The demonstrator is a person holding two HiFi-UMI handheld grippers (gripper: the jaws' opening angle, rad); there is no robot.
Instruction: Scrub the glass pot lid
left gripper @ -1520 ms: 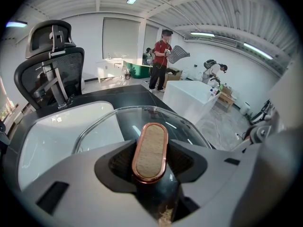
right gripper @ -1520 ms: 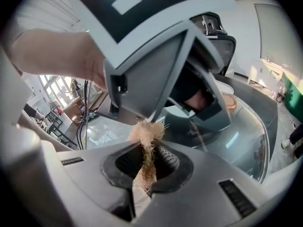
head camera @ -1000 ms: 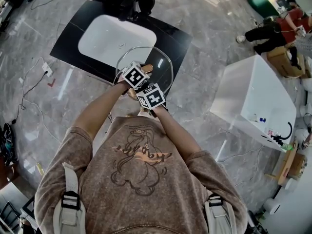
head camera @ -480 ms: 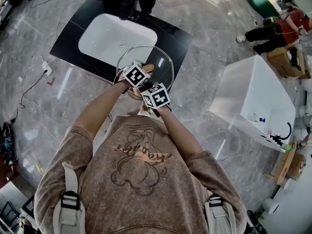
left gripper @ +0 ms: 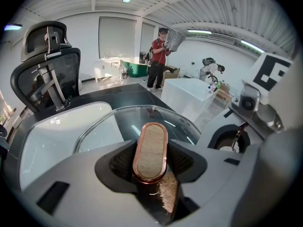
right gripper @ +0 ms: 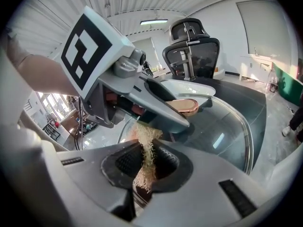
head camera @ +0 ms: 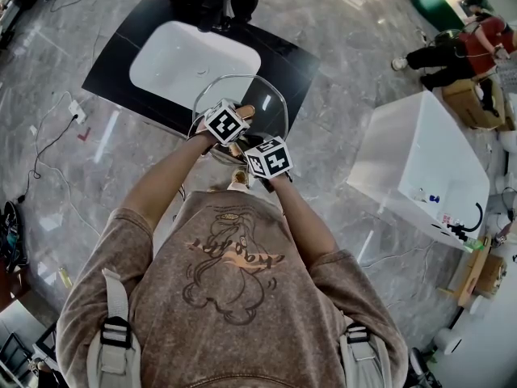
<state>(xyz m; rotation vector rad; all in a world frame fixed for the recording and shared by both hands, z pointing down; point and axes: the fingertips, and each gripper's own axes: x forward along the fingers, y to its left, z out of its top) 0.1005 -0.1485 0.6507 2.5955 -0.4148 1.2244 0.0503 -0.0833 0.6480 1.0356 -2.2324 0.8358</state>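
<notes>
The glass pot lid (head camera: 271, 107) hangs tilted over the near edge of the black counter. My left gripper (left gripper: 150, 161) is shut on its oval, copper-rimmed handle (left gripper: 149, 148); in the head view this gripper (head camera: 229, 129) shows under its marker cube. My right gripper (right gripper: 144, 167) is shut on a scrub brush with straw-coloured bristles (right gripper: 147, 148). The bristles reach up just below the left gripper's jaws, close to the lid's handle (right gripper: 185, 106), and show there in the left gripper view too (left gripper: 166, 195). The right gripper (head camera: 265, 162) sits right beside the left one.
A white sink basin (head camera: 190, 63) is set in the black counter (head camera: 109, 67) beyond the lid. A black office chair (left gripper: 45, 65) stands behind it. A white box-like unit (head camera: 420, 164) stands at the right. People stand and sit far off (head camera: 464, 47). Cables lie on the marble floor (head camera: 56, 132).
The right gripper has slid a little to the right along the lid with the brush. The left gripper and the lid have kept still.
</notes>
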